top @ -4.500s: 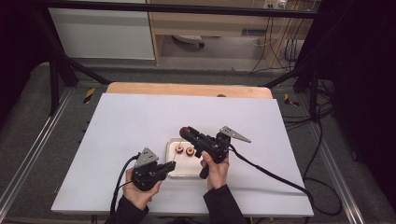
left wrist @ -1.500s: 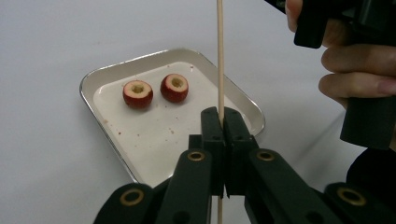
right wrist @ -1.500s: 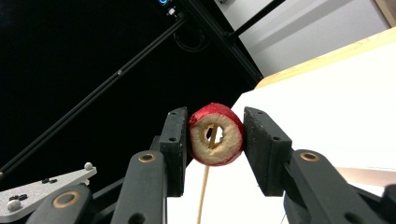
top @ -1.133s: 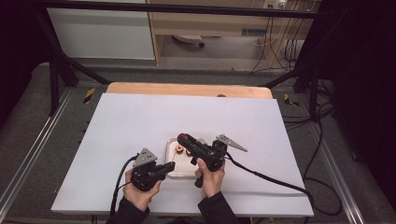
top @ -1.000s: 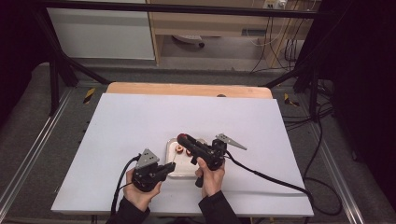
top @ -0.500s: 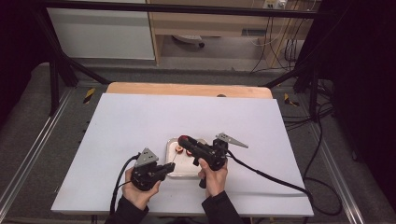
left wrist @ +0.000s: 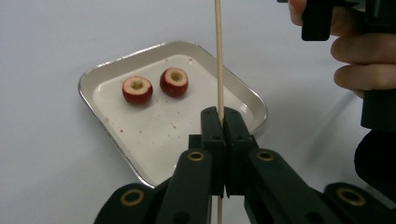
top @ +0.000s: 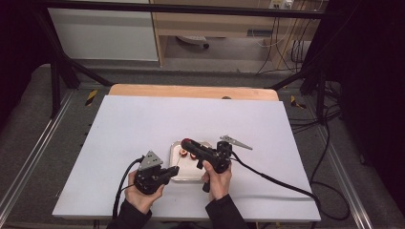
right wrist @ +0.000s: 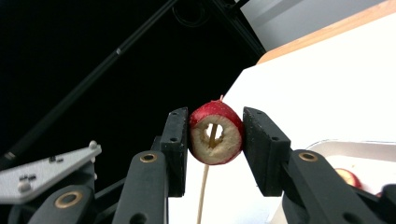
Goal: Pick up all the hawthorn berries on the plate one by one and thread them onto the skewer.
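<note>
My left gripper point(left wrist: 223, 116) is shut on a thin wooden skewer point(left wrist: 218, 56) that stands upright between its jaws. It sits at the near left corner of a small metal tray point(top: 187, 172), low over the table, as the left gripper point(top: 173, 170) in the high view. Two cored red fruits point(left wrist: 137, 89) point(left wrist: 174, 82) lie in the tray point(left wrist: 154, 128). My right gripper point(right wrist: 215, 119) is shut on a third cored red fruit point(right wrist: 215, 133). The skewer point(right wrist: 204, 186) passes up through its hole. From above, the right gripper point(top: 185, 142) hangs over the tray.
The tray rests on a white tabletop point(top: 143, 124) with bare room to the left, right and far side. A wooden edge point(top: 191, 91) borders the back. The right hand point(left wrist: 359, 65) is close at the upper right of the left gripper view. Cables trail toward the near edge.
Since 4.5 s ago the right gripper has moved a little left and nearer with the fruit, over the left gripper's skewer. Over the last second hardly anything has shifted.
</note>
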{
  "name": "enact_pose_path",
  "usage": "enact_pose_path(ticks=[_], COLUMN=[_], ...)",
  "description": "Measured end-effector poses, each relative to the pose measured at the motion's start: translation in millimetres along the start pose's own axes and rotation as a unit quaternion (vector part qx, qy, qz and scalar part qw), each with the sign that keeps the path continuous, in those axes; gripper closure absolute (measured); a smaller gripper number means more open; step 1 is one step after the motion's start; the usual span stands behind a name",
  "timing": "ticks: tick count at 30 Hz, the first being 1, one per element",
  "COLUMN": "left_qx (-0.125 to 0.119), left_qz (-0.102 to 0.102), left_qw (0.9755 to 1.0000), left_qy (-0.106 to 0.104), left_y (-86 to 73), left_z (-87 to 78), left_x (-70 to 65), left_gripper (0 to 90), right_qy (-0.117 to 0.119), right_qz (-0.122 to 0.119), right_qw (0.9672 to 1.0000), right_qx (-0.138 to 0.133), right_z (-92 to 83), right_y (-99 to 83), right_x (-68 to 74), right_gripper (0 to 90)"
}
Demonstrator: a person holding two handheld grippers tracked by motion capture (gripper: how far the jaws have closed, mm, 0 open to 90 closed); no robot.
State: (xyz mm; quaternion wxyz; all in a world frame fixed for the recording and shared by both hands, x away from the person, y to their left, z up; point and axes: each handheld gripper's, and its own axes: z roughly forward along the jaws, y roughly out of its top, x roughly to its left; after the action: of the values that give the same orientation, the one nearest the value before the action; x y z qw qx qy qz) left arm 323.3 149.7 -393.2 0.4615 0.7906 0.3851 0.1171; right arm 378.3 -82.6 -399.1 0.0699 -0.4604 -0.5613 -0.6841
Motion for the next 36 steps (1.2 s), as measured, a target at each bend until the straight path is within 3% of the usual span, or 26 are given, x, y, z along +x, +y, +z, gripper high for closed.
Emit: enact_pose_path(ticks=[4, 7, 10, 11, 13, 14, 15, 16, 20, 22, 29, 33, 36], left_qx=[-0.017, -0.025, -0.022, -0.005, 0.001, 0.005, 0.006, 0.001, 0.006, -0.001, -0.033, -0.040, -0.042], left_qz=[0.006, 0.018, 0.029, 0.025, 0.020, 0.017, 0.012, 0.006, 0.025, 0.024, 0.002, 0.006, 0.007], left_qw=[0.9998, 0.9995, 0.9990, 0.9993, 0.9995, 0.9996, 0.9998, 1.0000, 0.9996, 0.9996, 0.9993, 0.9990, 0.9990], left_qy=[0.003, 0.011, 0.027, 0.028, 0.023, 0.021, 0.014, 0.004, -0.012, -0.017, -0.016, -0.017, -0.016], left_y=[8.0, 11.7, 11.9, 11.2, 2.9, 0.6, 0.1, 0.8, 2.7, 1.6, 3.4, 3.6, 3.8], left_z=[-13.0, -20.0, -20.3, -19.5, -18.9, -17.4, -15.9, -13.5, -7.6, -7.8, -11.1, -12.3, -12.6], left_x=[0.7, -3.3, -5.8, -4.5, 0.1, 2.7, 4.2, 4.5, -10.4, -15.5, -13.5, -16.2, -15.9], left_gripper=[88.9, 88.9, 88.9, 88.9, 89.0, 89.0, 89.0, 88.9, 88.9, 88.8, 88.8, 88.7, 88.7], right_qy=[0.020, 0.033, 0.031, 0.029, -0.005, -0.005, -0.001, -0.002, 0.015, 0.028, 0.055, 0.069, 0.069], right_qz=[0.054, 0.079, 0.089, 0.090, 0.083, 0.094, 0.100, 0.101, 0.106, 0.115, 0.137, 0.146, 0.145], right_qw=[0.9983, 0.9962, 0.9954, 0.9954, 0.9954, 0.9926, 0.9915, 0.9915, 0.9909, 0.9896, 0.9855, 0.9828, 0.9828], right_qx=[0.009, 0.015, 0.018, 0.016, -0.048, -0.077, -0.083, -0.083, -0.081, -0.083, -0.085, -0.089, -0.091], right_z=[1.1, 0.1, 0.2, 1.3, -5.7, -14.2, -20.9, -24.8, -30.8, -29.3, -26.6, -23.0, -23.5], right_y=[11.4, 17.1, 18.7, 17.8, 22.9, 31.3, 39.3, 43.5, 43.8, 41.5, 28.4, 19.7, 20.5], right_x=[-2.8, -2.9, -3.3, -4.5, -9.0, -14.1, -17.4, -17.6, -12.8, -14.1, -10.7, -8.5, -8.4], right_gripper=[62.5, 62.5, 62.6, 62.6, 62.8, 62.8, 62.8, 62.8, 62.6, 62.5, 62.4, 62.3, 62.3])
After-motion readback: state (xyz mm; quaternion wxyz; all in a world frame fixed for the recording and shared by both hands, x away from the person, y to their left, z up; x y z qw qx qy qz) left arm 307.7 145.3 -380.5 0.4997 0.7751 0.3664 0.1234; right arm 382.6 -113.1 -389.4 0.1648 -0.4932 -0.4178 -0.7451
